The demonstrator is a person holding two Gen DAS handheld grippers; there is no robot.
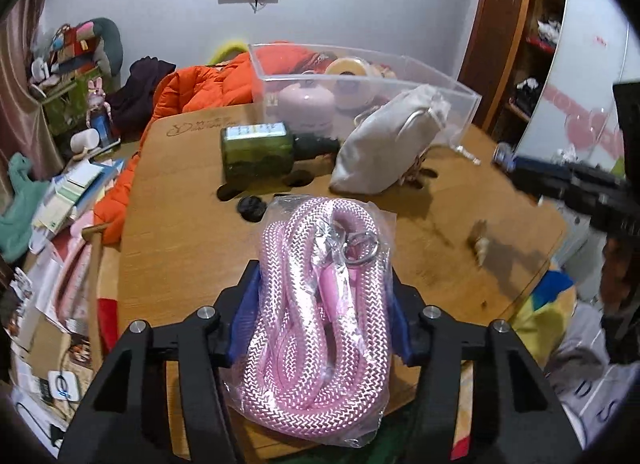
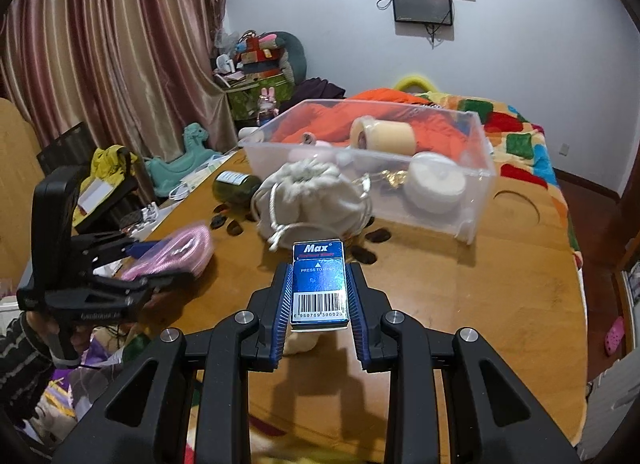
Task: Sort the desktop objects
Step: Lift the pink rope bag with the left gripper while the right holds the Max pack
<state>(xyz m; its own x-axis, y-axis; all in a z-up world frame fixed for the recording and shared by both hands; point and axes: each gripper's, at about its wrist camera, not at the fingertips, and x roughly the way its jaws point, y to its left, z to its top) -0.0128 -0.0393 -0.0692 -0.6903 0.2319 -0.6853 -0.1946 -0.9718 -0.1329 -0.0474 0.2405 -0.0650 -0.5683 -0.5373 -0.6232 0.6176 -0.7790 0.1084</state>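
Desk [image 2: 500, 288]: round wooden top, seen beneath and ahead of both sets of jaws.

Clear bin [image 2: 460, 184]: open-topped transparent box, set well ahead of both jaws at the far side of the desk; rolls of tape and small items are already held in it. It is judged to be the sorting target.

Grey pouch [image 2: 312, 200]: drawstring cloth bag, lying between the jaws and the bin.

Green bottle [image 1: 260, 148]: laid on its side, ahead and left of the left jaws.

Pink rope [image 1: 320, 304]: a coil sealed in a thin plastic bag, lying between the left gripper [image 1: 324, 316] jaws, which stand at middling width with their blue pads against its flanks. It is judged soft, light and compressible, with slippery film; the thick middle of the coil is the better hold, not the loose bag edge or the metal clip.

Blue box [image 2: 319, 288]: small "Max" carton, clamped by its long sides in the narrowly set jaws of the right gripper [image 2: 319, 296]. It is judged light, stiff and crushable under hard pressure.
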